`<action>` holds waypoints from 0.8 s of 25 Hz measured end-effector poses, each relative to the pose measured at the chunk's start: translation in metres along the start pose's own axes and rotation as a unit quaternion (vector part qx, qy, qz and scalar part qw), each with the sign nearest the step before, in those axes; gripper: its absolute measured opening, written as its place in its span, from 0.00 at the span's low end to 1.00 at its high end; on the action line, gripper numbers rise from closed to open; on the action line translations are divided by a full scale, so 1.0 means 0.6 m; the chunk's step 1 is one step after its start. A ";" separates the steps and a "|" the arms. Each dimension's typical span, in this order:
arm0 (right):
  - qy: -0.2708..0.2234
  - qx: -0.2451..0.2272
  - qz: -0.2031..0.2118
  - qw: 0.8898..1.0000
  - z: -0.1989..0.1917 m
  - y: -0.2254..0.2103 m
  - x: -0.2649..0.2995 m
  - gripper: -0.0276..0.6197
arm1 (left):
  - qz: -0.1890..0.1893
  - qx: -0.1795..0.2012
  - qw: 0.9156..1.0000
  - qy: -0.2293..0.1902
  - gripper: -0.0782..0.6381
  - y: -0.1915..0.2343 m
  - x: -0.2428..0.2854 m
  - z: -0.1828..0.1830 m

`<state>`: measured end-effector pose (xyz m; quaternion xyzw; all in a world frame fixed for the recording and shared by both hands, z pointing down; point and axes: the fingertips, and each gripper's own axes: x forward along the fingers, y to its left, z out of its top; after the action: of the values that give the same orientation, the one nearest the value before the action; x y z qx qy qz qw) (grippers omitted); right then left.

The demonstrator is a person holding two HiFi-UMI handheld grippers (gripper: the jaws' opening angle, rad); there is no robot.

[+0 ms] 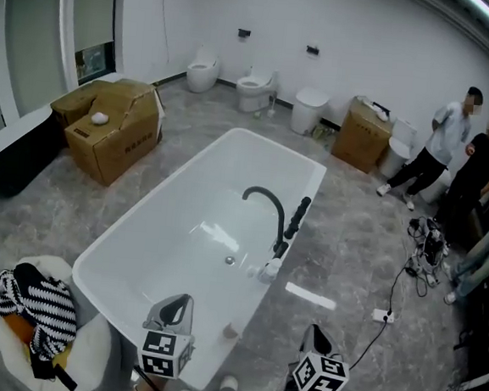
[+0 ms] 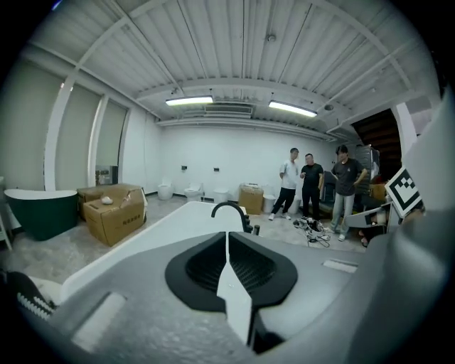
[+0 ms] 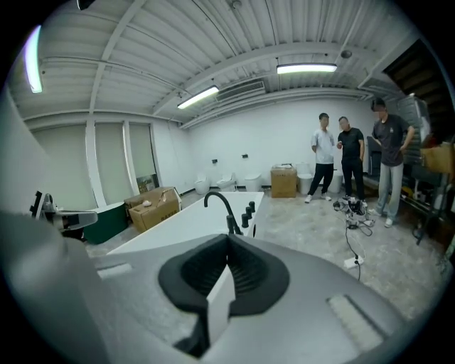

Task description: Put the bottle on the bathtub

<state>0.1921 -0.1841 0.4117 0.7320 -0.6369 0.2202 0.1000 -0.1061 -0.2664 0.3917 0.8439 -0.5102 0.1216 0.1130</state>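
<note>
At bathtub end | left hand-held gripper and right hand-held gripper were clenched, empty | risk: bottle unspotted, grab might miss

The bathtub is set mid-floor, running away from the viewer, with the faucet mounted on its right rim. To its left, cardboard boxes are grouped together; behind it, toilets are lined along the far wall. Another box is placed at the right rear, with people just beyond it. Cables are strewn on the floor right of the bathtub. A striped cloth is laid on a seat at the near left corner.
</note>
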 end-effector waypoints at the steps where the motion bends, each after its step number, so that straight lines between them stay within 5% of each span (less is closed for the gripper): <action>1: -0.010 -0.001 -0.003 1.000 0.015 -0.004 -0.004 0.05 | 0.006 0.005 1.000 -0.010 0.13 0.005 -0.003 0.015; 11: -0.090 -0.024 -0.013 0.996 0.137 -0.019 -0.037 0.05 | 0.024 0.010 0.996 -0.087 0.12 0.014 -0.020 0.124; 20: -0.073 -0.042 -0.033 0.996 0.138 -0.023 -0.035 0.05 | 0.028 -0.003 0.997 -0.076 0.12 0.012 -0.018 0.121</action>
<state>0.2198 -0.1983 0.3312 0.7621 -0.6266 0.1356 0.0909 -0.1110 -0.2838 0.3201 0.8358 -0.5411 0.0588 0.0725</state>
